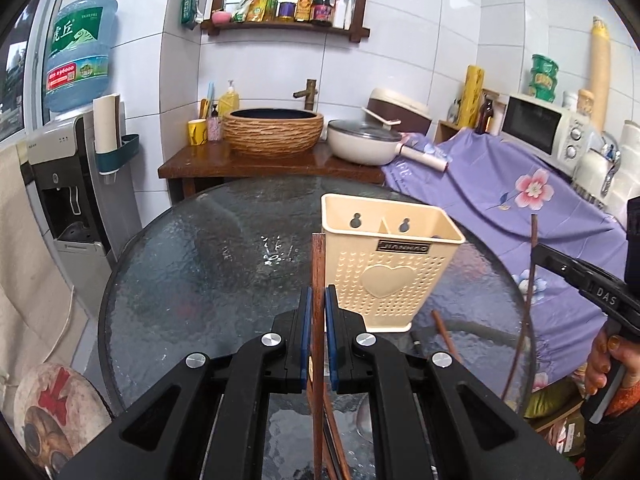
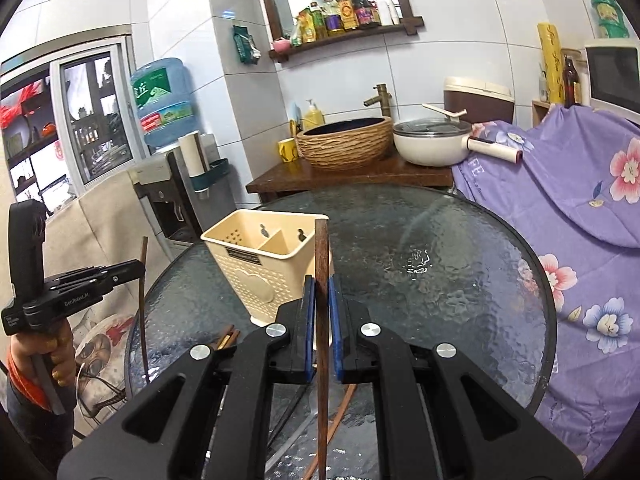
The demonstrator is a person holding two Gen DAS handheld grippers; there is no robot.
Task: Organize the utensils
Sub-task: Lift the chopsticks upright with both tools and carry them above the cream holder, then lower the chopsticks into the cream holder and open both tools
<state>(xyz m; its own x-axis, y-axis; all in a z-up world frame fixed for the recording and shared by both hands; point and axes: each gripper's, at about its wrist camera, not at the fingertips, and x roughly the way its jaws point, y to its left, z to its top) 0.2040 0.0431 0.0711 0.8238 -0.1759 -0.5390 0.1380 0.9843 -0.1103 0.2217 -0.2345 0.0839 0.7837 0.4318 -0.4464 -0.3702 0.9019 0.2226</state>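
Left gripper point(image 1: 319, 312): clamped on upright wooden chopstick point(image 1: 318, 264). Right gripper point(image 2: 321, 300): clamped on second chopstick point(image 2: 321, 256), also vertical. Beige utensil holder point(image 1: 386, 268) on glass table point(image 1: 192, 264): ahead-right of left, ahead-left of right; neither clearly nearer.

Utensil holder point(image 1: 386, 264): cream, dotted, raised heart. Chopstick point(image 1: 318, 280): reddish brown. Tongs point(image 1: 319, 312): black, blue pads point(image 1: 307, 312). Surface point(image 1: 192, 264): dark pebbled glass. Cloth point(image 1: 500, 184): purple with pink flowers. Basin point(image 1: 273, 130): tan woven outside, dark inside.
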